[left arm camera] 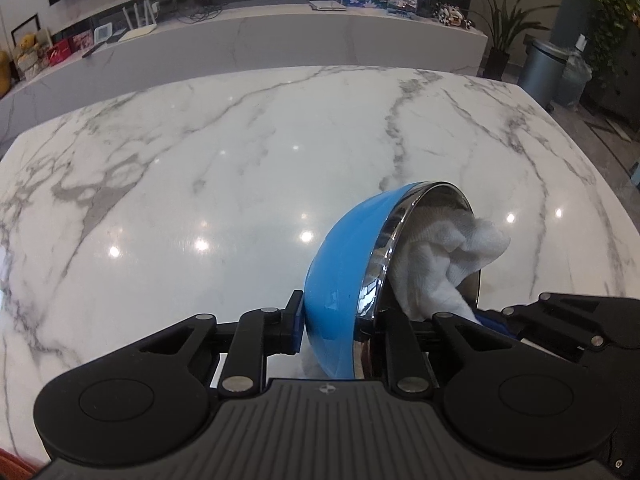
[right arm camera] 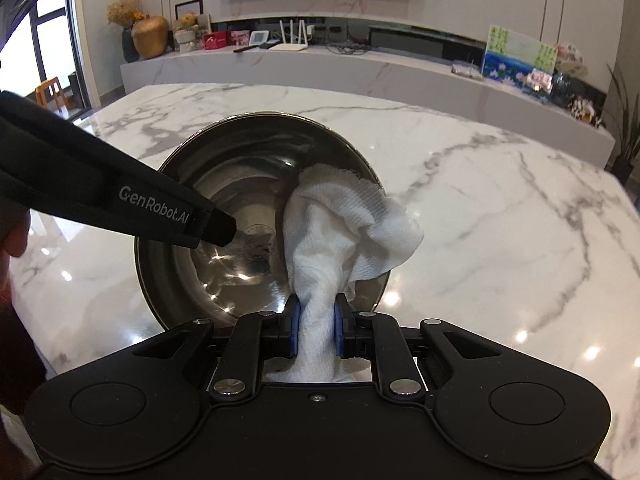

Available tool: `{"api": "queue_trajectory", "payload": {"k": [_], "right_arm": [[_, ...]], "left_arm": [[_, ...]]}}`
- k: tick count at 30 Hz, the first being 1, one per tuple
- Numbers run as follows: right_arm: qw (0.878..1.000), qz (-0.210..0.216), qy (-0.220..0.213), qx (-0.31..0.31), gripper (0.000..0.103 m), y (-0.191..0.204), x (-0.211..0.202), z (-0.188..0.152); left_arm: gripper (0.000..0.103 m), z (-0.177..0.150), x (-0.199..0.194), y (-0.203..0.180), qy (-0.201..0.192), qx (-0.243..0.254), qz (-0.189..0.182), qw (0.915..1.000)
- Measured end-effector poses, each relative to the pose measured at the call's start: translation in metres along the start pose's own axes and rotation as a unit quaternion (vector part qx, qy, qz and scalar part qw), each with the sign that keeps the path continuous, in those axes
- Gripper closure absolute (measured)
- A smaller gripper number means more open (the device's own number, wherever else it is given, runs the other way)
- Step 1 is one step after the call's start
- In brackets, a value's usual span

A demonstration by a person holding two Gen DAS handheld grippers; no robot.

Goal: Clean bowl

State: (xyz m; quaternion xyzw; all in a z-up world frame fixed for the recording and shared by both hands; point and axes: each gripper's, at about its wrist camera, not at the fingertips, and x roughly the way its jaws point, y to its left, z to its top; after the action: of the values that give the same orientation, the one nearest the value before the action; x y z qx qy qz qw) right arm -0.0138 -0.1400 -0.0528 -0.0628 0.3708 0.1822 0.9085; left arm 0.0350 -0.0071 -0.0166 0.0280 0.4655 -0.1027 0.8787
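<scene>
A: Starting with the left wrist view, what is the left gripper (left arm camera: 338, 330) doing?

B: Its jaws are clamping on the wall of the bowl (left arm camera: 344, 280), one pad pressing the blue outside, the other finger sitting inside past the chrome rim. The bowl is being held on its edge above the marble table (left arm camera: 200, 160), its mouth facing right.

A: And the cloth?

B: A white cloth (left arm camera: 440, 256) is bunching inside the bowl and spilling over the rim on the right. Part of the right gripper is showing at the right edge of this view, just beside the cloth.

A: Now the right wrist view.

B: The right gripper (right arm camera: 316, 330) is pinching the cloth (right arm camera: 340, 232) tight between its blue pads, the twisted part running down between them. The cloth's loose end is lying against the right side of the bowl's steel inside (right arm camera: 240, 208) and folding over the rim.

A: Is the left tool visible here?

B: Yes, the left gripper's black finger (right arm camera: 160, 208) is reaching in from the left, with its tip over the bowl's inner wall. A bit of the person's hand (right arm camera: 14, 236) is showing at the left edge.
</scene>
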Motion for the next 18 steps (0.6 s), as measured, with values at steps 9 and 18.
{"api": "queue_trajectory", "payload": {"k": [9,18], "right_arm": [[1.0,0.021,0.008,0.01,0.089,0.008,0.004,0.005],[0.999,0.029,0.014,-0.002,0.088,0.018,0.001,0.01]], "left_arm": [[0.072,-0.013,-0.003,0.013,0.022,-0.032,-0.005,0.9992],[0.09,-0.008,-0.001,0.02,0.001,-0.011,0.005,0.9999]]}}
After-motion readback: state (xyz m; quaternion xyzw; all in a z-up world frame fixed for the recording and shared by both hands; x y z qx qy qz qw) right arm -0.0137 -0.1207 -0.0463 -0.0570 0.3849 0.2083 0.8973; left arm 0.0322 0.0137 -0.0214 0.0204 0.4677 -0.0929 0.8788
